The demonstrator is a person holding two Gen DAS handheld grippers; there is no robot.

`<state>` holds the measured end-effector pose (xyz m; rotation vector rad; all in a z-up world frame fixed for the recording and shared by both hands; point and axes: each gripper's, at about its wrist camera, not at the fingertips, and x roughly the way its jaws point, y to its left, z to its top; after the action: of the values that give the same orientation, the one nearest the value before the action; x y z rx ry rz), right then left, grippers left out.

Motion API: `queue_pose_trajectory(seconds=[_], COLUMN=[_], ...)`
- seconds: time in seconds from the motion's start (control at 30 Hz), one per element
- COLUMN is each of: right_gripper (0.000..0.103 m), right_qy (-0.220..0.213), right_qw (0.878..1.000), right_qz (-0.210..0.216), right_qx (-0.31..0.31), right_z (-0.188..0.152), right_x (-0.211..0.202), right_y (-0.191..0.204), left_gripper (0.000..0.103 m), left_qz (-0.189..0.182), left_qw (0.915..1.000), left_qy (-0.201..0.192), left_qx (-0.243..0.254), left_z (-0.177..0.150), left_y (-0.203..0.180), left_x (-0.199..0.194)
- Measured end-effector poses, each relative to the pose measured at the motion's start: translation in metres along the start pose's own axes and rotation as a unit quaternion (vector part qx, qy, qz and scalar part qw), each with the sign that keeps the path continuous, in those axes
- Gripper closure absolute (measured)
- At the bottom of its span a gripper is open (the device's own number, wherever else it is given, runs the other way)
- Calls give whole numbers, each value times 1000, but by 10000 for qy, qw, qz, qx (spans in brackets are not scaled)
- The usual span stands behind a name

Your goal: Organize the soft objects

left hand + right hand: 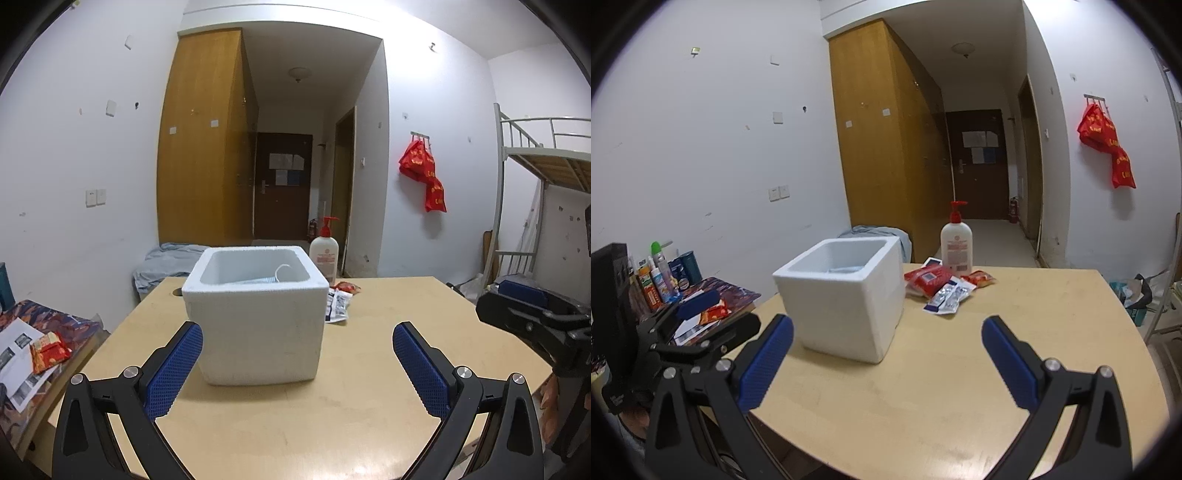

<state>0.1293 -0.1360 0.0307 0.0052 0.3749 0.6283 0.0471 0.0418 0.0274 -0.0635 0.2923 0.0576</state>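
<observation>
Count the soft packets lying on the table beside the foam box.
3 in the right wrist view: a big red packet nearest the foam box, a white-and-blue packet in front of it, a small red packet by the lotion bottle. More may be hidden.

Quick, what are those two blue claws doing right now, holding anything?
Left gripper: open, holding nothing, poised above the table in front of the white foam box.
Right gripper: open, holding nothing.
</observation>
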Motion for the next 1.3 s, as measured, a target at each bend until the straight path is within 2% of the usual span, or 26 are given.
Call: queue_pose_trajectory(seconds=[0.27, 0.53, 1.3], right_gripper=[0, 0, 0], right_qy=[5, -28, 64], right_qw=[10000, 9999, 9997], right_qz=[-19, 80, 234], right_qx=[57, 77, 98], right_z=[-29, -50, -62], right_x=[-17, -30, -30], right_y=[4, 12, 15], left_gripper=[0, 0, 0], left_qz=[42, 73, 214], left_qw=[10000, 9999, 9998], left_qy=[9, -58, -33], left_qx=[73, 79, -50], left_z=[-24, -35, -39], left_y=[-2, 0, 7], left_x=[-12, -23, -26])
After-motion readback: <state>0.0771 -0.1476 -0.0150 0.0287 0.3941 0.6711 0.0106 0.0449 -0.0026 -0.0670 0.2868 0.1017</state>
